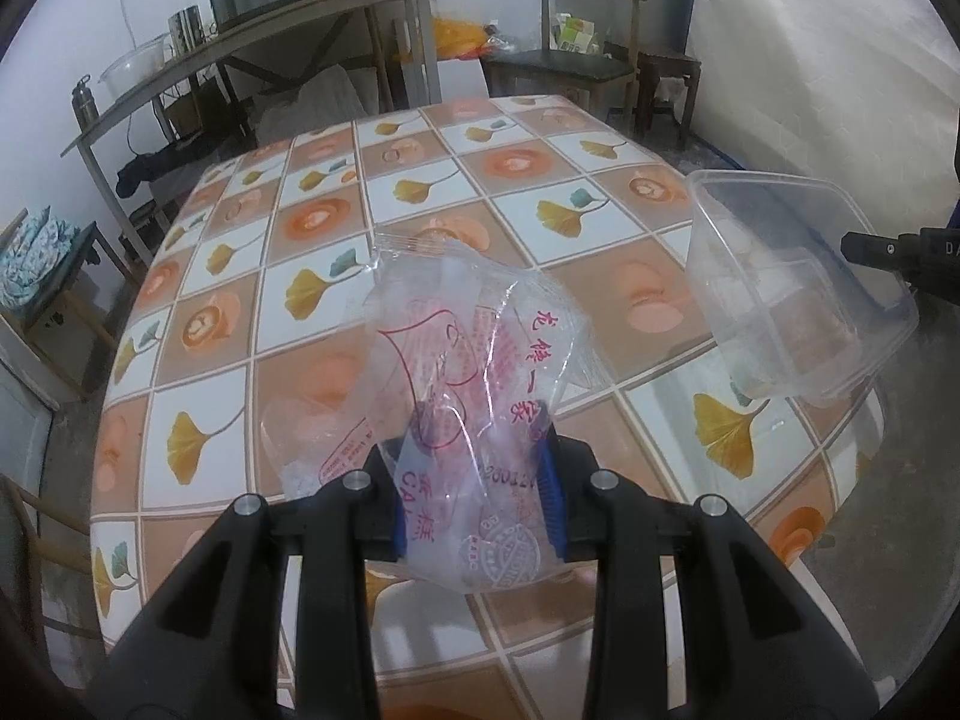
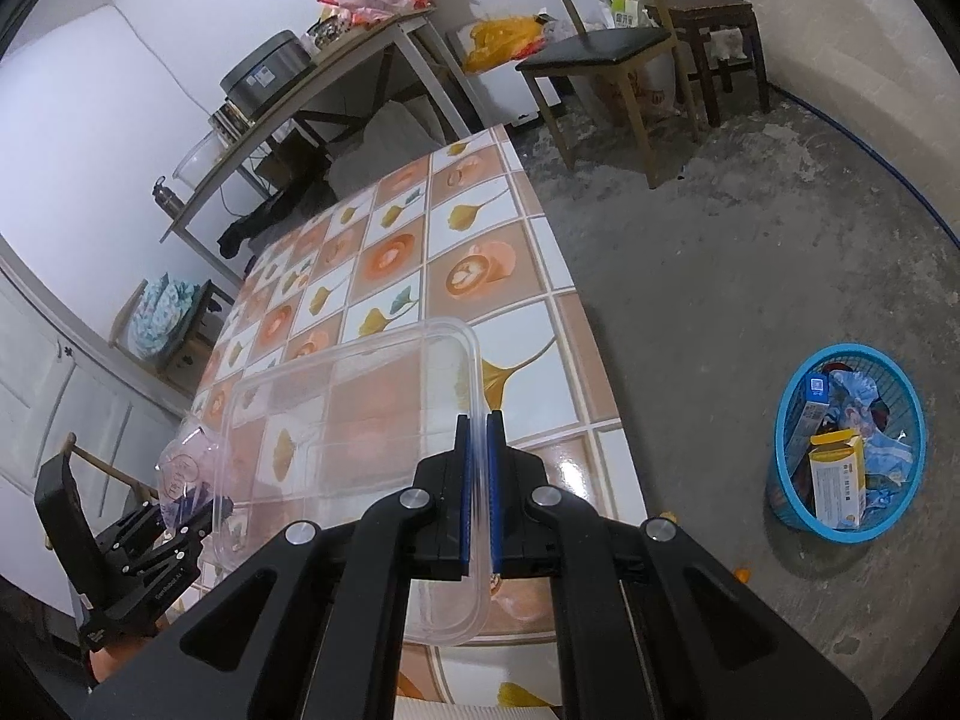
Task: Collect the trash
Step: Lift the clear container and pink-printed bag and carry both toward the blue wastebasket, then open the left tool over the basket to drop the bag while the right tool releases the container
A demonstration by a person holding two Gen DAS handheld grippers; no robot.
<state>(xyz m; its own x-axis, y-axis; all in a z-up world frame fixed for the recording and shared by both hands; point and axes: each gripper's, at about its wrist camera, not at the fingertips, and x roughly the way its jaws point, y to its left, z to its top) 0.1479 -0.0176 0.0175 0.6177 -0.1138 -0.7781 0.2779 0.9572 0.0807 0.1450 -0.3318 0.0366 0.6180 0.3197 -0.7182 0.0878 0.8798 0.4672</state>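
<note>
A crumpled clear plastic bag with red print (image 1: 474,396) is pinched by the left tongs (image 1: 474,468) at lower centre, above the tiled-pattern surface (image 1: 336,192). A clear rectangular plastic container (image 2: 360,450) is clamped by its rim in the right tongs (image 2: 478,480). A blue round plastic basket (image 2: 849,441) holding trash is seen on the floor, at right.

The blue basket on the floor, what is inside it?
Inside the blue basket lie a yellow-and-white carton, a blue-and-white box and crumpled bluish plastic wrapping. These cover whatever is deeper and the bottom.
</note>
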